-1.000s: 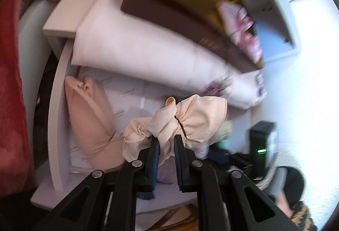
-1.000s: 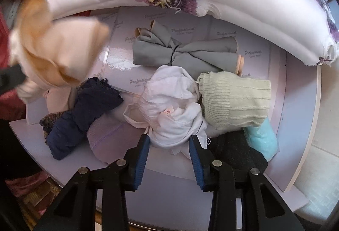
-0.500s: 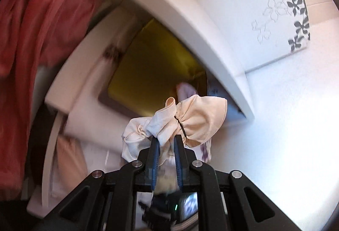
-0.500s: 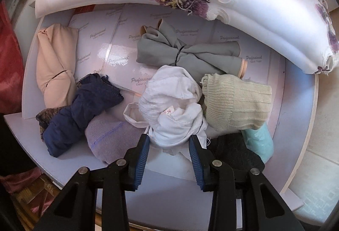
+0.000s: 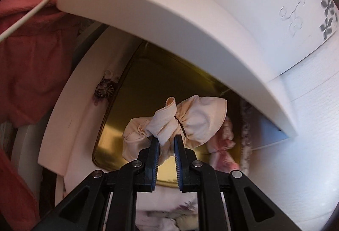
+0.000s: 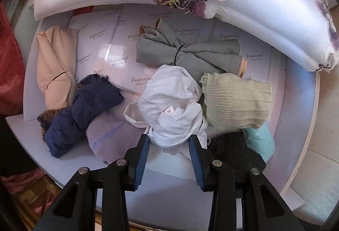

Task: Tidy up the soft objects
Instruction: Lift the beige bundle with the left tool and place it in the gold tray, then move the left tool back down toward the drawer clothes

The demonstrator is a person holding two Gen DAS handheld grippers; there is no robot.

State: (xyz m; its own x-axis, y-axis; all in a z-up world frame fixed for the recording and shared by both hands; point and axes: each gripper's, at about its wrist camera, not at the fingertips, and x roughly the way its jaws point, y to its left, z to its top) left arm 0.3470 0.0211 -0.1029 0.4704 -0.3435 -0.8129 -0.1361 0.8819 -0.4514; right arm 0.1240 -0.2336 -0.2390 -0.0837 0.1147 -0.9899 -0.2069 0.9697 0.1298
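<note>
Left gripper (image 5: 164, 139) pinches cream tied cloth bundle (image 5: 190, 120) frame centre, facing gold tin (image 5: 135, 91); next: release inside. Right gripper (image 6: 169, 144) clamps white crumpled cloth bundle (image 6: 173, 103).

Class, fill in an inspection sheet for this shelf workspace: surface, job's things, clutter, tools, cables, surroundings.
Surface: white shelf lined with printed paper sheets.
Job's things: cream bundle; white bundle; grey, navy, ribbed green and peach rolls.
Clutter: embroidered cloth, gold tin.
Tools: left tool shut on cream bundle; right tool around white bundle.
Cables: white cord.
Surroundings: red fabric, white wall.
</note>
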